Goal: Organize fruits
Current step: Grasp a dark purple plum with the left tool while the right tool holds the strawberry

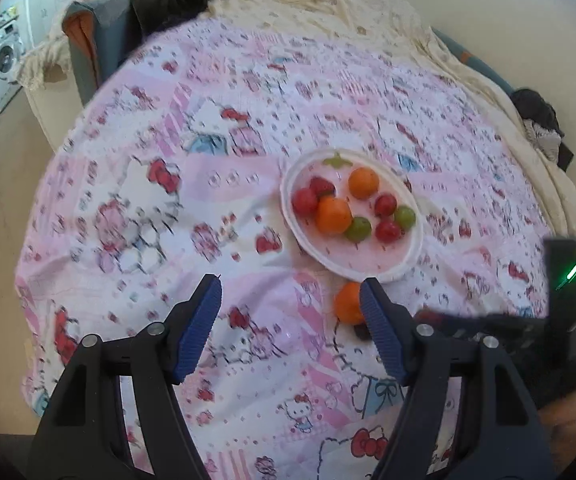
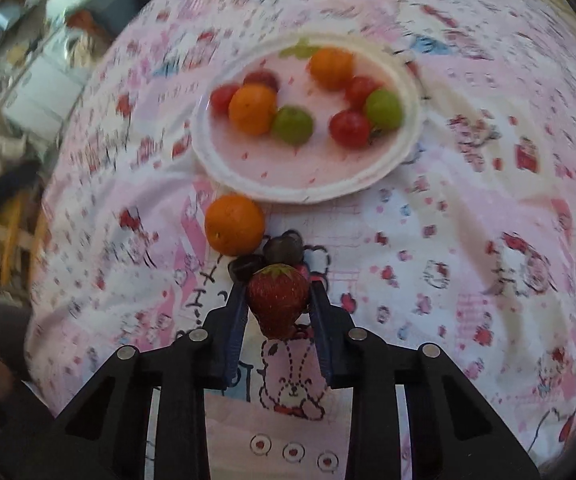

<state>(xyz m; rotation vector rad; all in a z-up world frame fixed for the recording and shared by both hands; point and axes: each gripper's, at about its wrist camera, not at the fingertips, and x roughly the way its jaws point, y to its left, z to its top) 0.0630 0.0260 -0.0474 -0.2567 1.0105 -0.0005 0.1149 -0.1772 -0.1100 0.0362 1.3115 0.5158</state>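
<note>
At the lower centre of the frame, a strawberry point(image 2: 278, 300) is clamped between the blue pads of the right gripper point(image 2: 277, 304). Just above it, two dark fruits point(image 2: 284, 249) and an orange point(image 2: 234, 225) are seen on the patterned cloth point(image 2: 468, 208). At the upper centre, a white plate point(image 2: 288, 188) is filled with oranges, red and green fruits.

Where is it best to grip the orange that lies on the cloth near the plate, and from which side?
Grip the orange across its widest middle, coming from above. It is round and sits low on the cloth, with the plate close on one side and dark fruits touching the other, so probably set the claw fingers along the free sides.
</note>
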